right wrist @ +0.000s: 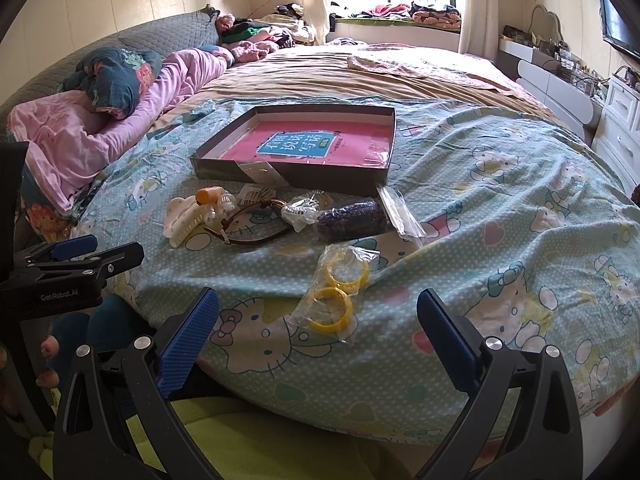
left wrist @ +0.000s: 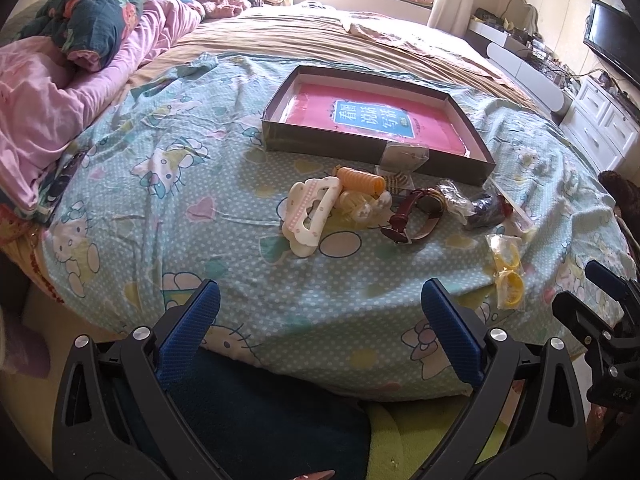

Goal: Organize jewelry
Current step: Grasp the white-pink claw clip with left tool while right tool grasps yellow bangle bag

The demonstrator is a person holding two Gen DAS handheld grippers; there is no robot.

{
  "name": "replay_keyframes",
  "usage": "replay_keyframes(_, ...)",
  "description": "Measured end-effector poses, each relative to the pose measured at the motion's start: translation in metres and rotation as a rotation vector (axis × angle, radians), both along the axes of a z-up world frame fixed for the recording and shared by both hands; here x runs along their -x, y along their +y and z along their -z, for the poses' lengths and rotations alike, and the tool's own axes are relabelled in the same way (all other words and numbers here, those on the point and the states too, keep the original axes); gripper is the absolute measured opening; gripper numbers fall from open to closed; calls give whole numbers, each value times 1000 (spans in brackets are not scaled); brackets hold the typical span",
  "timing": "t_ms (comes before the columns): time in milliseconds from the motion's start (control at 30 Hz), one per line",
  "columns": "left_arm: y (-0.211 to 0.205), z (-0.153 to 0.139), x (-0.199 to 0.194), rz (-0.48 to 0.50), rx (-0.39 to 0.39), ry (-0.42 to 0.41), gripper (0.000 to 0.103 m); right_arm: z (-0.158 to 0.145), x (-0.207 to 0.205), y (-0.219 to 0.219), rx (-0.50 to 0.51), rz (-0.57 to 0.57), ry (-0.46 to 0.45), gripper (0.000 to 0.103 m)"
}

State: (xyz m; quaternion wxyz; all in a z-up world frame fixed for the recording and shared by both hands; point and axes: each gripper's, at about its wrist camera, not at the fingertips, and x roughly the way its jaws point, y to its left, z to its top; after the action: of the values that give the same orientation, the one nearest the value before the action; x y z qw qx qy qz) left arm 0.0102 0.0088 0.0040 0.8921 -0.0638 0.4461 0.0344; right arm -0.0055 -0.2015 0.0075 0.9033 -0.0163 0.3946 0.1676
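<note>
Both tools, left tool (left wrist: 320, 324) and right tool (right wrist: 318, 330), gape wide, holding and touching nothing.

Along the bed's (right wrist: 500, 216) near edge the sheet lay bare, save a bag of yellow bangles (right wrist: 334, 294) just inside it. Behind, a clutter row blocked the way to the shallow box (right wrist: 296, 174): white hair clip (left wrist: 308, 214), brown watch (left wrist: 414, 214), dark beaded pouch (right wrist: 352, 214). Toward the bed's right edge, open sheet ran past the box.
</note>
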Motion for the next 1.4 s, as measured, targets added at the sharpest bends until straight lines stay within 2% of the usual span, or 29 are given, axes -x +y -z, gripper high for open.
replay_keyframes(400, 27, 13, -22, -65, 0, 33, 94, 5, -21, 19, -2, -31, 30, 99)
replay_keyframes(667, 35, 30, -43, -14, 12, 66, 94, 20, -36, 15, -8, -5, 71, 99)
replay_keyframes(833, 40, 43, -62, 11, 60, 92, 94, 30, -44, 9, -21, 10, 105, 99)
replay_keyframes(1000, 36, 49, -78, 45, 39, 103, 94, 39, -51, 3, -30, 32, 139, 98)
replay_keyframes(1067, 36, 53, -85, 55, 54, 109, 92, 43, -54, 1, -36, 42, 156, 98)
replay_keyframes(1133, 35, 55, -90, 74, 56, 109, 85, 48, -58, -1, -38, 53, 173, 98)
replay_keyframes(1300, 29, 64, -101, 96, 20, 135, 72, 58, -66, -1, -37, 58, 214, 97)
replay_keyframes(1333, 29, 65, -102, 94, 13, 132, 70, 59, -67, 0, -34, 56, 218, 96)
replay_keyframes(1400, 29, 65, -102, 99, 7, 121, 65, 63, -70, 3, -29, 50, 233, 86)
